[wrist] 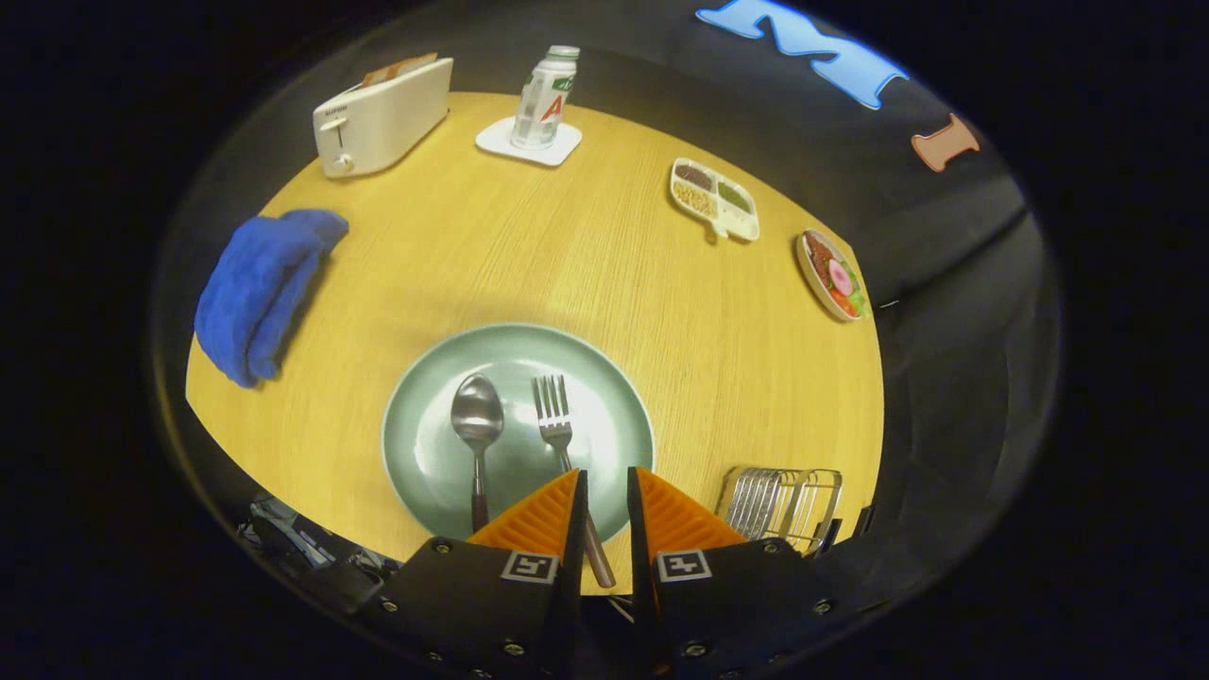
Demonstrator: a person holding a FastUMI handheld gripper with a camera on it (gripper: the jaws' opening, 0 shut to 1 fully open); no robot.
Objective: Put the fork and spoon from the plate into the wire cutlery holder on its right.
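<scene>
A round wooden table (light oak grain) stands against black cloth walls.

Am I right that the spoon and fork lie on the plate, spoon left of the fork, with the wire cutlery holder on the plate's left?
Not quite. The gripper view shows the wire cutlery holder on the right of the plate, not the left. The spoon does lie left of the fork.

On the table lay one plate, one spoon, one fork, one wire holder, one toaster, one bottle, one blue cloth and two food dishes
</scene>
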